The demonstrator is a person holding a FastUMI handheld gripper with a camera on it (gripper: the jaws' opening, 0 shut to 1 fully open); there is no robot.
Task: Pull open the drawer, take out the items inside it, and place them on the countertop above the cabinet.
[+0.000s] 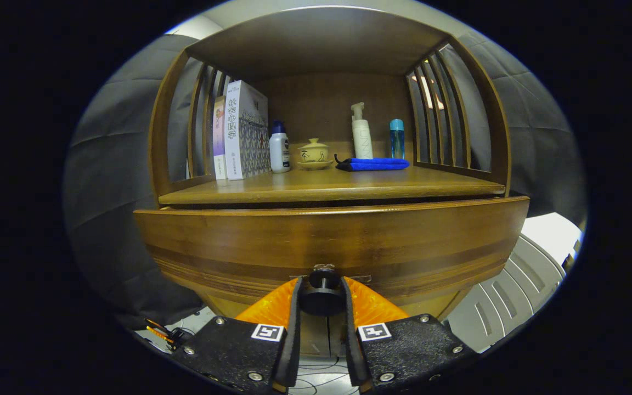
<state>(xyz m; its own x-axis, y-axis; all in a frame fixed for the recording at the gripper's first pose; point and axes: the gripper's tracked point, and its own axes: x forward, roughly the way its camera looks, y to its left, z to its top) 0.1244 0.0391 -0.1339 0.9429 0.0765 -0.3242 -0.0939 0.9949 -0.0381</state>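
A wooden cabinet fills the view, with its drawer front [327, 241] bulging toward me below the countertop [327, 189]. The drawer's black round knob [321, 296] sits between my two orange fingers [272, 307], and my gripper [321, 293] is shut on it, both pads pressing its sides. A dark gap shows between the drawer's top edge and the countertop lip, so the drawer stands slightly out. The inside of the drawer is hidden.
On the countertop stand books [242, 131] at the left, a small white bottle [279, 148], a lidded tea cup [314, 153], a folded blue cloth [373, 164], a pump bottle [361, 134] and a blue bottle [397, 139]. Slatted side rails flank it. A white ribbed panel [513, 285] lies at the lower right.
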